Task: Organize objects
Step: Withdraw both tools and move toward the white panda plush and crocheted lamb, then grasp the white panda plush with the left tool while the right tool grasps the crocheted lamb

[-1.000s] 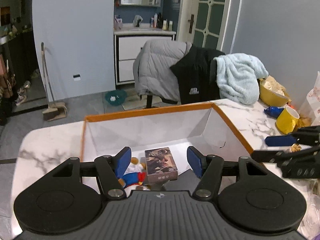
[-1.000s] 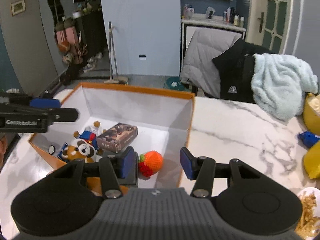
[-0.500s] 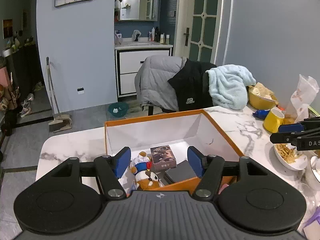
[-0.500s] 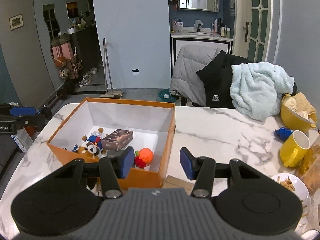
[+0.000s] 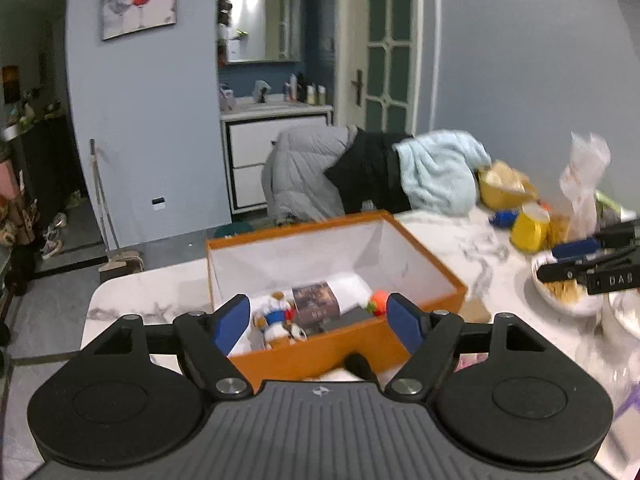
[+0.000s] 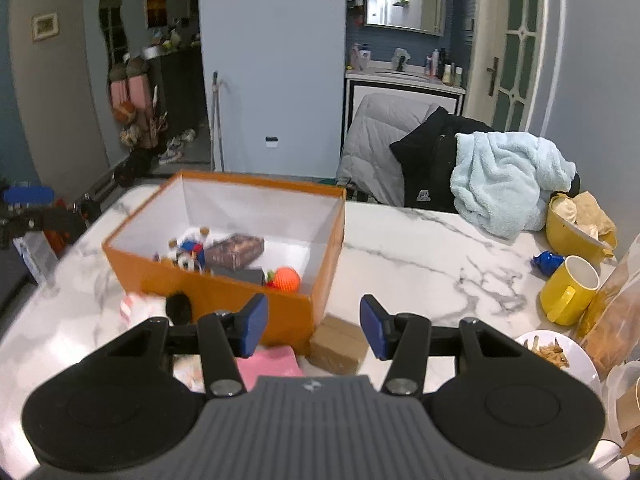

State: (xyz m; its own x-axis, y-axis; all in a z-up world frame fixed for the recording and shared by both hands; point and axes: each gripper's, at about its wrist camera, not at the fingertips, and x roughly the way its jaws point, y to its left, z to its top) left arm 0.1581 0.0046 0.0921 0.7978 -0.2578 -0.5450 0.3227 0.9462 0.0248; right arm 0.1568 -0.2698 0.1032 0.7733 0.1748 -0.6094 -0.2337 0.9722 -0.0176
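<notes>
Left hand-held gripper [image 5: 318,326] opening, empty; right hand-held gripper [image 6: 312,326] part-open, empty, both hovering short of the orange cardboard box [image 6: 224,294] on the white marble counter [image 6: 420,264], probably to collect leftover pink packet [image 6: 268,364] and small brown carton [image 6: 338,344] beside it.

Box [image 6: 224,292]: orange outside, white inside. Table [image 6: 420,256]: white marble, grey veins. Ball [image 6: 287,279] in box: orange (red bit on its left). Mug [image 6: 568,292], right: yellow. Towel [image 6: 508,176], far right: pale blue. Near the box: pink packet [image 6: 268,364], brown carton [image 6: 338,346].
</notes>
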